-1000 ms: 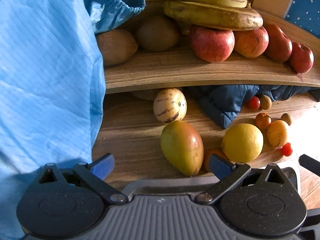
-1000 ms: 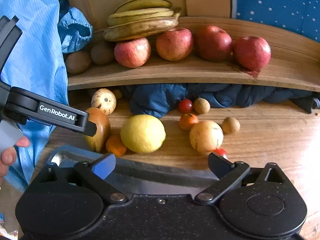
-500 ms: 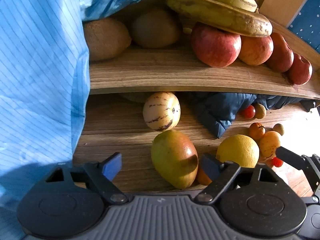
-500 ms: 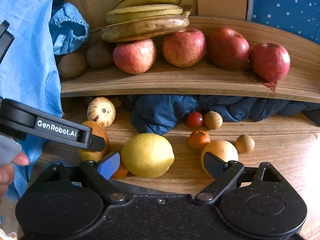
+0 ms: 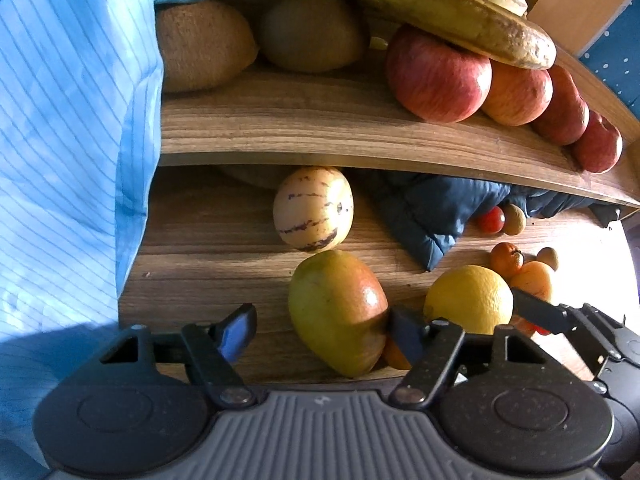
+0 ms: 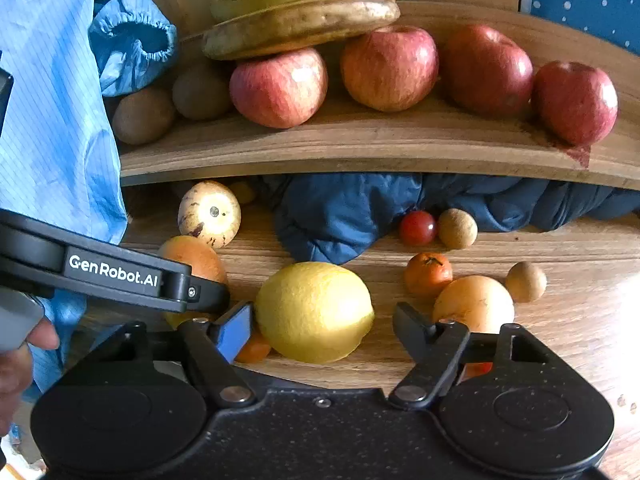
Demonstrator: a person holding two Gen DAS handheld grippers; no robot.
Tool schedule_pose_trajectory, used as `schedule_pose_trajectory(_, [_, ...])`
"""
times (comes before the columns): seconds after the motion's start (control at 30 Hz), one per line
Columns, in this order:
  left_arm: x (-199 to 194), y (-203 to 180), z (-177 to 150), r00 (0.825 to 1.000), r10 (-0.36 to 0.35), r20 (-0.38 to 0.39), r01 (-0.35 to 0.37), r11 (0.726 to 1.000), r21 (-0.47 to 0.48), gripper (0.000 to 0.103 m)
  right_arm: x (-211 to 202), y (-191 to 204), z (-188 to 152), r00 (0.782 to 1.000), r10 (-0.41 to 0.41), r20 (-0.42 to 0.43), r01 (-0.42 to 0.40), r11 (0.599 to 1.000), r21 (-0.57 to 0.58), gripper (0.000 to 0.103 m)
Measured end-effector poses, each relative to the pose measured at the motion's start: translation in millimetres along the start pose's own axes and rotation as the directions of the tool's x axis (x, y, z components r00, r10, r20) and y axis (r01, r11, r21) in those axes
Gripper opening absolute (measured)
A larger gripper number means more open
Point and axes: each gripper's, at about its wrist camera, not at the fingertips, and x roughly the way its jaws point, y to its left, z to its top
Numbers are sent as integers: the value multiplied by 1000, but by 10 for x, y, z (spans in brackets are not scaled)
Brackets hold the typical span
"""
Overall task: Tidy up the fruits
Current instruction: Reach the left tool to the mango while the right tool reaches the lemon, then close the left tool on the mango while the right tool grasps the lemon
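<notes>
On the lower wooden board (image 5: pixel 208 248), the left gripper (image 5: pixel 320 326) stood wide open around the mango (image 5: pixel 338 312), its right finger touching the fruit and its left finger apart from it. Just beside, the right gripper (image 6: pixel 324 326) gaped wide around the lemon (image 6: pixel 314 312). Apples (image 6: pixel 390 68) and bananas (image 6: pixel 300 16) sat on the shelf (image 6: pixel 360 144) above.

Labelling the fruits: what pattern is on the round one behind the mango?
The round fruit is cream-yellow with broken dark purple stripes, clearest in the left wrist view.
</notes>
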Motion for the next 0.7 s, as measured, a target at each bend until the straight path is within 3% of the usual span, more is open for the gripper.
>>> schedule_pose_trajectory(0.23, [16, 1, 6, 999, -47, 5, 47, 999, -4, 59, 26, -4, 19, 999, 38, -8, -38, 999, 24, 66])
schedule_pose_trajectory(0.7, [0, -11, -17, 998, -62, 29, 62, 998, -8, 57, -58, -74, -29, 998, 52, 25, -53, 997, 50, 65])
